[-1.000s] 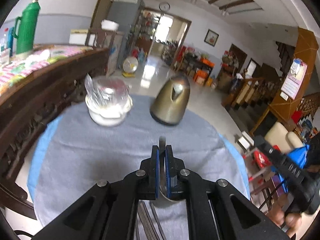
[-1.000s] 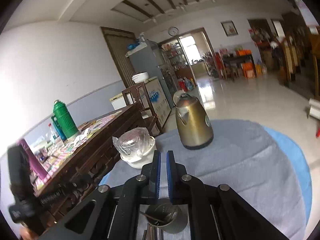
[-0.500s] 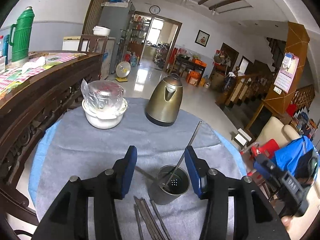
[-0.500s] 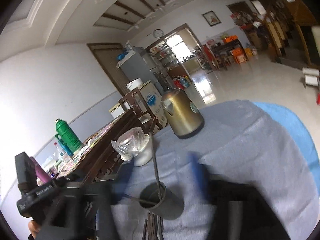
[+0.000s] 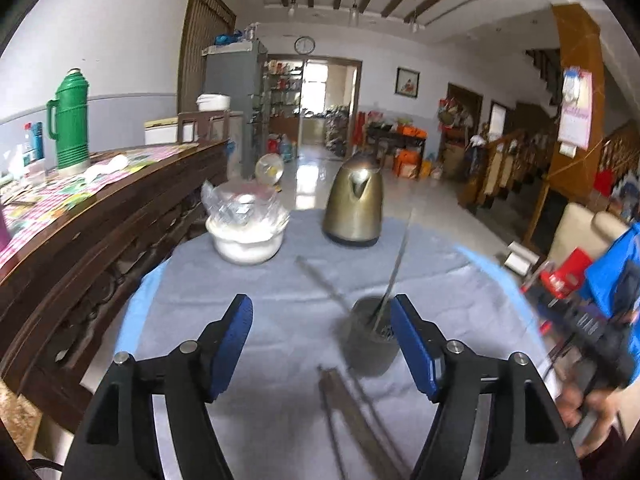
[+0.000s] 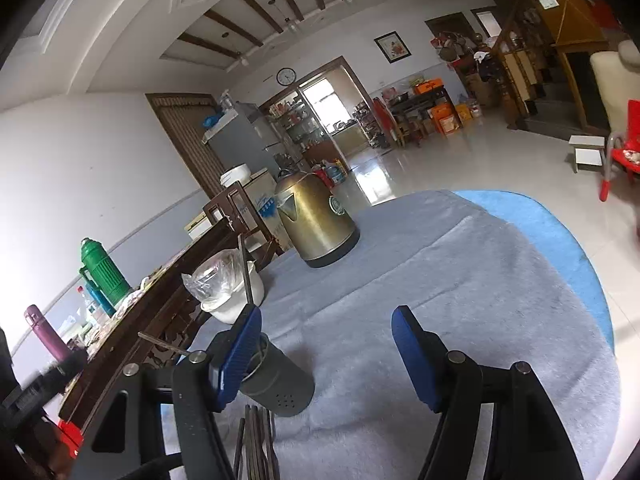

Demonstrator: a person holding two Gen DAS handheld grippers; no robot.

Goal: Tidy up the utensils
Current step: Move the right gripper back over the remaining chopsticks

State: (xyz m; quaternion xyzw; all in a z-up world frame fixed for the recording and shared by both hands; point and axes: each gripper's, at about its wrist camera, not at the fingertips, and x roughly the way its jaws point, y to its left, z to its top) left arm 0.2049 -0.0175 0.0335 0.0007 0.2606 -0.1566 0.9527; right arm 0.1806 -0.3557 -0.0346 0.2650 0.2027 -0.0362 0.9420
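Observation:
A grey perforated utensil holder [image 5: 370,338] stands on the grey tablecloth [image 5: 280,280], with two chopsticks [image 5: 394,270] leaning out of it. Several more chopsticks [image 5: 352,412] lie on the cloth in front of it. My left gripper [image 5: 322,344] is open and empty, with the holder just inside its right finger. In the right wrist view the holder [image 6: 280,384] sits behind the left finger of my right gripper [image 6: 326,344], which is open and empty. Loose chopsticks [image 6: 256,440] lie below it.
A gold kettle [image 5: 354,204] and a white bowl with a plastic-wrapped glass [image 5: 246,224] stand at the far side of the round table. A dark wooden sideboard [image 5: 80,216] with a green thermos [image 5: 72,120] runs along the left. The other gripper shows blurred at right [image 5: 580,320].
Both grippers went from shut to wide open. A chopstick the left held now stands in the holder. Both grippers pulled back and the right one swung to the right.

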